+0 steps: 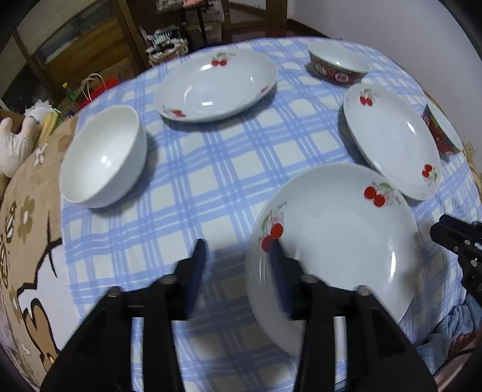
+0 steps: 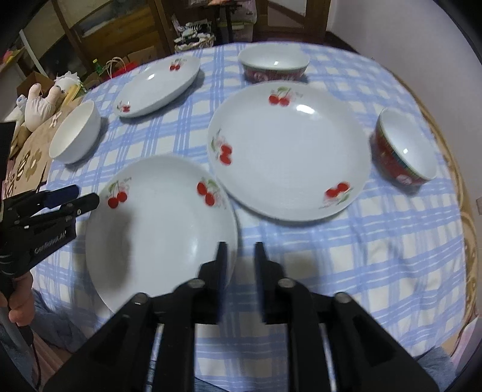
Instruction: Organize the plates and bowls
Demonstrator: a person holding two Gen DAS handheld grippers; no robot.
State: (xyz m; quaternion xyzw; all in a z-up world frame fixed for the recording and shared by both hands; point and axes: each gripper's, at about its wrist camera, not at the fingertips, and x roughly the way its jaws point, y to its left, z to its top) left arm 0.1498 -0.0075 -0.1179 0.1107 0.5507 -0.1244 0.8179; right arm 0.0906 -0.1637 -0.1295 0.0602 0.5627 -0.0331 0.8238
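Three white cherry-print plates lie on the blue checked tablecloth: a near plate (image 1: 331,250) (image 2: 159,229), a right plate (image 1: 391,138) (image 2: 289,150) and a far plate (image 1: 215,84) (image 2: 158,86). A plain white bowl (image 1: 104,156) (image 2: 75,132) stands at the left. Two red-patterned bowls stand at the back (image 1: 339,61) (image 2: 274,66) and the right (image 1: 441,129) (image 2: 403,150). My left gripper (image 1: 238,256) is open and empty, its right finger over the near plate's left rim. My right gripper (image 2: 241,250) is open and empty, at that plate's right rim.
The round table's brown patterned cover (image 1: 27,229) shows beyond the cloth at the left. A stuffed toy (image 1: 15,141), bags and wooden furniture (image 1: 90,39) stand past the table's far-left edge. A white wall (image 1: 406,21) is at the back right.
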